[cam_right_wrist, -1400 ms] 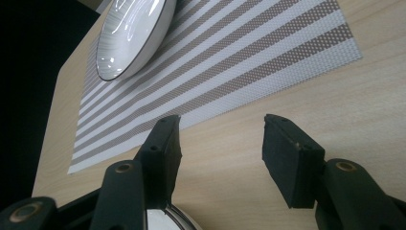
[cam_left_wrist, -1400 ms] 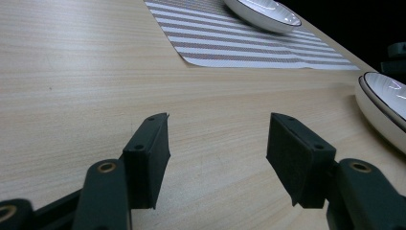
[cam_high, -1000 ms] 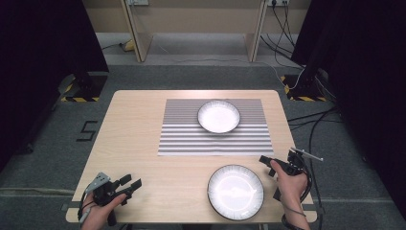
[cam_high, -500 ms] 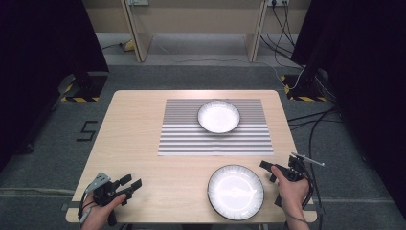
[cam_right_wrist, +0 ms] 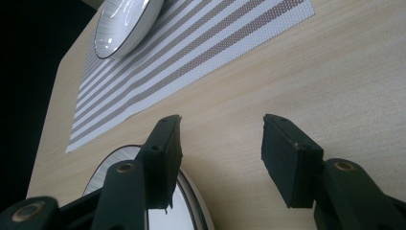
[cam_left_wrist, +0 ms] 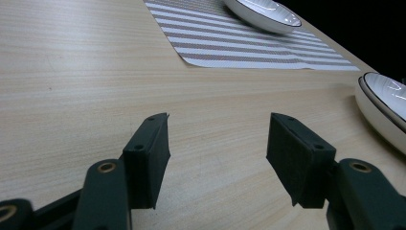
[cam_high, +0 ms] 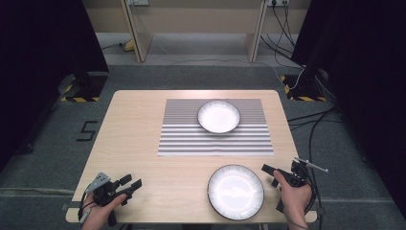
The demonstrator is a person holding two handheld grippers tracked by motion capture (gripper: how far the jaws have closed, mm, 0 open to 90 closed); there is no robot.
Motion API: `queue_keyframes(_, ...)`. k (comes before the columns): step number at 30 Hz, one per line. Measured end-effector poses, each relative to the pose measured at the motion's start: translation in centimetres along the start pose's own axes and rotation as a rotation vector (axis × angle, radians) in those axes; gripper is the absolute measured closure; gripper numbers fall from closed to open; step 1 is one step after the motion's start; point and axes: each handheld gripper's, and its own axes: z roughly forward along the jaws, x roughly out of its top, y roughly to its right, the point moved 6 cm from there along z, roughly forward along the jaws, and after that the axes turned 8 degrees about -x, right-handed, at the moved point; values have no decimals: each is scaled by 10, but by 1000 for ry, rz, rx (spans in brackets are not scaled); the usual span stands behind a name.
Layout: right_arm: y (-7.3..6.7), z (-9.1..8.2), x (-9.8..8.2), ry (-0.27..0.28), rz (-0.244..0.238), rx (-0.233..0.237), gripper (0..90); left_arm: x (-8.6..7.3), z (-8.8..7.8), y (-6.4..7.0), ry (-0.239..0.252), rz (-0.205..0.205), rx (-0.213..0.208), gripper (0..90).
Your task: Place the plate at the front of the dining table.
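Table [cam_high: 143,143], striped mat [cam_high: 182,139] holding far plate [cam_high: 219,116]. Near plate [cam_high: 235,191] at front edge, just beside right gripper [cam_high: 270,175], jaws spread, empty. Left gripper [cam_high: 131,186] spread, empty, well apart. Risk: a nudge tips near plate off the edge.

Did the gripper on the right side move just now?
Yes. The right gripper slid back toward the person's edge of the table, dropping lower beside the near plate, which stayed put.
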Motion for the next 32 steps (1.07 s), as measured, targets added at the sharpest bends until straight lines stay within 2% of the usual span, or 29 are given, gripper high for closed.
queue_keyframes(6, 4, -1, -4, 9, 6, -1, 487, 0, 0, 0, 2, -1, -1, 397)
queue_keyframes(11, 8, -4, -9, 14, 28, 15, 487, 0, 0, 0, 1, -1, 0, 397)
queue_keyframes(20, 14, -13, -17, 32, 29, 20, 486, 0, 0, 0, 2, 0, 1, 397)
queue_keyframes(27, 20, -14, -26, 27, 50, 26, 484, 0, 0, 0, 1, 0, 4, 397)
queue_keyframes(32, 19, -15, -23, 32, 58, 33, 482, 0, 0, 0, 1, 1, 4, 397)
